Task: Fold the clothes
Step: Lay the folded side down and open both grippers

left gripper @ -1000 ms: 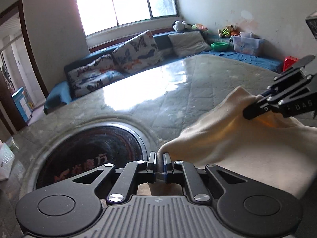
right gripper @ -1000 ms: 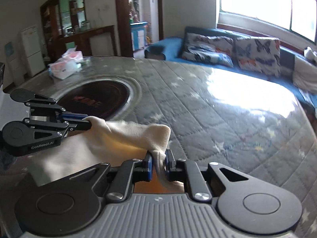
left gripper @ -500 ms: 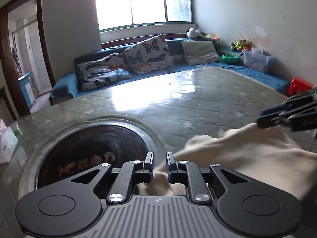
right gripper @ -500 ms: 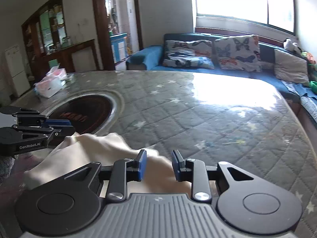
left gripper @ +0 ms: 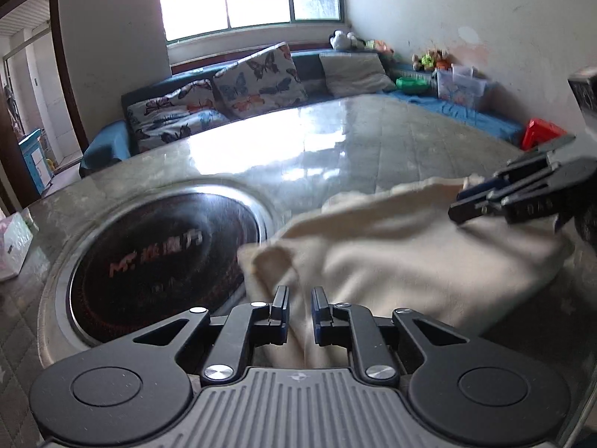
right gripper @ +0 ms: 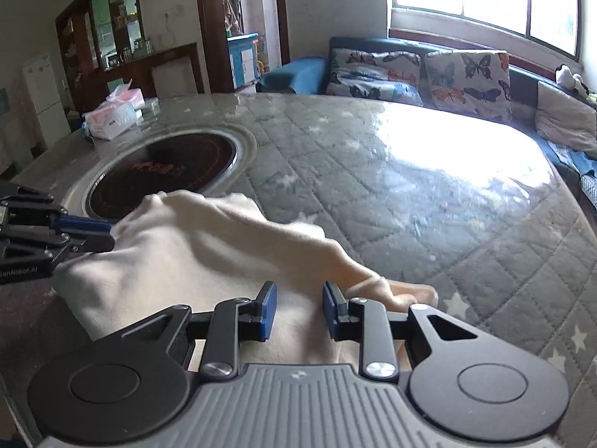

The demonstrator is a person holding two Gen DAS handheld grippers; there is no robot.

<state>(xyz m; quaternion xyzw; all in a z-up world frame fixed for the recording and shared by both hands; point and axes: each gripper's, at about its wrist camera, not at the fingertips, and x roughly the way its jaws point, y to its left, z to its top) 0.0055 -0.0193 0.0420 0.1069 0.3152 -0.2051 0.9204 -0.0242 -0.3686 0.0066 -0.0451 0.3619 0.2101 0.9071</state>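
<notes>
Cream garment [left gripper: 403, 254] lies bunched on the quilted table [right gripper: 429, 194], its far edge overlapping the round black hotplate [left gripper: 156, 254]. Since a second ago both grippers have released it: left gripper [left gripper: 300, 304] jaws narrowly apart, right gripper [right gripper: 298, 310] jaws wide apart. Open tabletop extends beyond toward the sofa [right gripper: 418, 74].

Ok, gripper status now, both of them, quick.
Left gripper: open, jaws apart over the cream cloth, holding nothing.
Right gripper: open wide above the same cloth, holding nothing.
</notes>
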